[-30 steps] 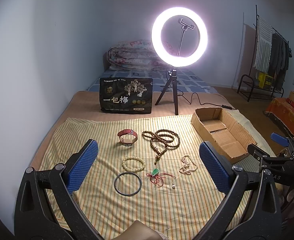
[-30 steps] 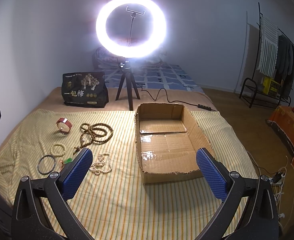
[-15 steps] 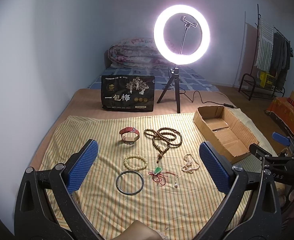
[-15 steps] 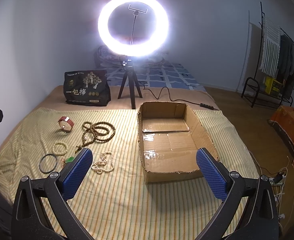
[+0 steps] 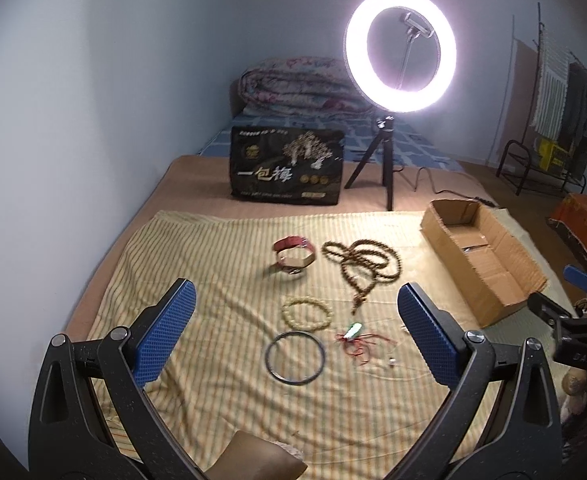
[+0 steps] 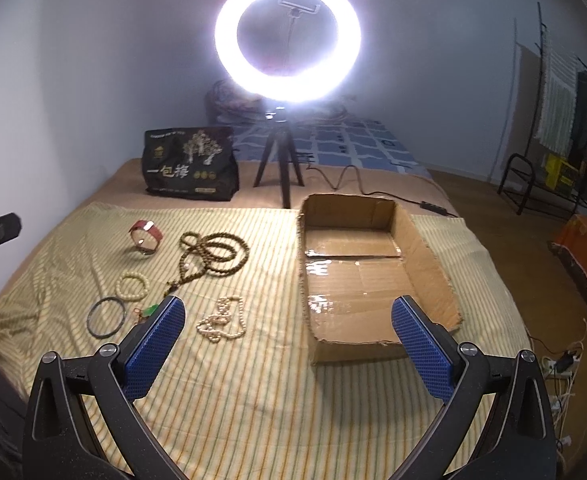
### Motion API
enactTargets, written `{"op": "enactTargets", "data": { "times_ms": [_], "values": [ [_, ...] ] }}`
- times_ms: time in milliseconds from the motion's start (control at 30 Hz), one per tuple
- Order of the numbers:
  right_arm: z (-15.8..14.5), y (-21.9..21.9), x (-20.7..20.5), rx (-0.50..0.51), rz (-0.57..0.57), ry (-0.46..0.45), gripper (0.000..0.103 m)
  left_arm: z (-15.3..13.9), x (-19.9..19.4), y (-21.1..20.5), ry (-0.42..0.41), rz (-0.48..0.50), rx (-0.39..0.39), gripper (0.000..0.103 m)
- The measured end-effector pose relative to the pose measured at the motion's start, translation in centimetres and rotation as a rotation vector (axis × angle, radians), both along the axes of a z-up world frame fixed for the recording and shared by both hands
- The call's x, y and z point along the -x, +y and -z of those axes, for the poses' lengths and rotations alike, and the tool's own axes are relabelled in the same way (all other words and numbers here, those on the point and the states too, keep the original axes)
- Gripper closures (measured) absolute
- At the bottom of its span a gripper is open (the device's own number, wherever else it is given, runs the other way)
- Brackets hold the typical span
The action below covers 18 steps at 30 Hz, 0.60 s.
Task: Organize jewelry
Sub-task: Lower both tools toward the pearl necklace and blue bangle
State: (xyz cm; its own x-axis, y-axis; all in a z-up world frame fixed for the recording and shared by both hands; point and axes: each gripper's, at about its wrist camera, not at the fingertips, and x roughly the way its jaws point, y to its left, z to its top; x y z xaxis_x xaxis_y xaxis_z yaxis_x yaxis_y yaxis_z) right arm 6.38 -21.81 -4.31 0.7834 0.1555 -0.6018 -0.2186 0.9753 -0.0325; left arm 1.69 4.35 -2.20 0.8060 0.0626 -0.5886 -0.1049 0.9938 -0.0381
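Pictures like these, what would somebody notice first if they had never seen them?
Probably the glowing ring light on its tripod at the far edge of the bed. Next, the empty cardboard box on the right of the striped cloth, and the jewelry laid out to its left, such as the brown bead necklace and the red watch.

Dim room — ring light (image 6: 287, 36) glares; fisheye edges dark.
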Motion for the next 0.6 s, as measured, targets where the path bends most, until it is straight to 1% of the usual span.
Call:
{"op": "enactTargets", "data": {
  "times_ms": [67,267,467,533,600],
  "values": [
    [0.3,0.5,0.0,0.001,-0.025,0.000,0.001,0.7,-0.5,0.6,0.020,-0.012,-0.007,0.000],
    [0.8,1.7,-0.3,-0.009,-0.093,0.019,0.001,2.5,-1.7,2.6,0.081,-0.025,0.023,0.000],
    [1.5,3.1,-1.4,0.004,-0.170,0.072,0.001,3.9,-2.9,4.0,0.126,-0.020,0.061,0.000],
    [1.7,3.6,-1.8,0.023,-0.200,0.083,0.001,4.5,-3.4,4.5,0.161,-0.013,0.093,0.000],
    [2.1,4.0,-2.2,0.032,-0.220,0.094,0.001,5.4,-3.8,5.2,0.199,0.010,0.153,0.000]
  ]
}}
